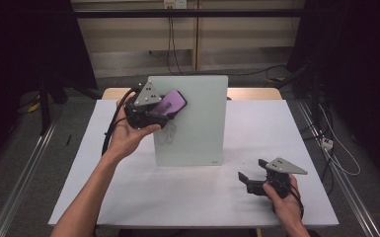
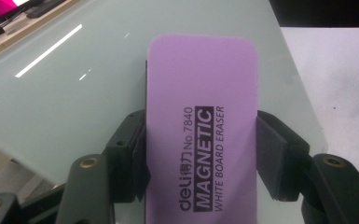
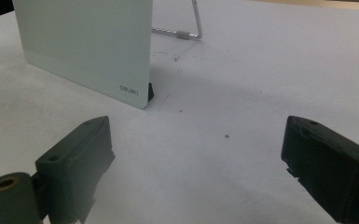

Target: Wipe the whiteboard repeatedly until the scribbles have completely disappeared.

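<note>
Left tongs (image 2: pixel 200 154) clamp a purple magnetic whiteboard eraser (image 2: pixel 201 126) against the upright pale glass board (image 1: pixel 190 118); faint scribbles (image 1: pixel 167 134) apparently remain. Right tongs (image 1: pixel 254 178) rest agape near the worktop's (image 1: pixel 128 197) front-right corner.

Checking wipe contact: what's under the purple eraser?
The glass whiteboard lies behind the eraser, held by the left gripper. The eraser covers any contact and marks beneath it.

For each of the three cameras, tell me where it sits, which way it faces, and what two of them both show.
High view: above the person's side, facing forward and down on the white table; both forearms and tools show.
Left gripper view: rides the left tool, facing the pale green glass whiteboard; its jaws clamp the purple rectangular magnetic eraser.
Right gripper view: rides the right tool, low over the table, jaws apart.
Shared: all three show the whiteboard.
</note>
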`<state>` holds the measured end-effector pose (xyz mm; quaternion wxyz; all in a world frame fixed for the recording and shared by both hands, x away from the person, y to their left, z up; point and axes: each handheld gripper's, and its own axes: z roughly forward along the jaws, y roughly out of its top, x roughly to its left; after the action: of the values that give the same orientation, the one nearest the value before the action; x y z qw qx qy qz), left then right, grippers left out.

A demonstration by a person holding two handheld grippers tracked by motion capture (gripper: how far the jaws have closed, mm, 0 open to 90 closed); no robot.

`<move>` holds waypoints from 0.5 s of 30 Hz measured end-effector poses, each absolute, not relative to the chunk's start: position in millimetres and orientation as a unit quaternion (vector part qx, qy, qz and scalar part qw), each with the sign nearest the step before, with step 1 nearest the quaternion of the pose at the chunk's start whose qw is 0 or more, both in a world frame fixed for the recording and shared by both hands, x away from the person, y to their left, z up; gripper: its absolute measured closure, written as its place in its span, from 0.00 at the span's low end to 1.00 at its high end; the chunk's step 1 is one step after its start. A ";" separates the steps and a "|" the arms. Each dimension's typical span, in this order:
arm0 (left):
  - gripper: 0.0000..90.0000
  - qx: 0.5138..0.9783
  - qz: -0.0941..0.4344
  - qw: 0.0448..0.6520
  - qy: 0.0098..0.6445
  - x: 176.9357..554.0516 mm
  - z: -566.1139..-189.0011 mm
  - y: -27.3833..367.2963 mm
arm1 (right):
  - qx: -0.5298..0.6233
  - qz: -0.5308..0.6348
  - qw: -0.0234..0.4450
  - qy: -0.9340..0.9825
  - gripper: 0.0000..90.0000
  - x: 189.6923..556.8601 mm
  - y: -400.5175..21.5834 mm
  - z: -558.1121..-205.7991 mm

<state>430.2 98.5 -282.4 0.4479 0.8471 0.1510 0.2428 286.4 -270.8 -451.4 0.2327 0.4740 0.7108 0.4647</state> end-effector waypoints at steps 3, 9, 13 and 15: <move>0.46 0.849 0.240 0.447 0.147 429.3 -285.4 94.6 | 0.473 0.464 0.234 0.711 0.10 286.2 -271.4 -451.4; 0.45 0.856 0.234 0.441 0.136 425.8 -295.5 84.2 | 0.474 0.464 0.233 0.711 0.10 286.2 -271.4 -451.2; 0.45 0.857 0.228 0.442 0.133 423.8 -302.0 78.5 | 0.472 0.464 0.233 0.712 0.10 286.8 -270.8 -451.3; 0.45 0.859 0.226 0.441 0.130 422.8 -305.0 76.1 | 0.471 0.464 0.232 0.714 0.10 287.2 -270.5 -451.4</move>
<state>422.8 76.1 -305.0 0.4410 0.8588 0.1297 0.2262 287.2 -270.5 -451.4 0.2318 0.4715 0.7135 0.4636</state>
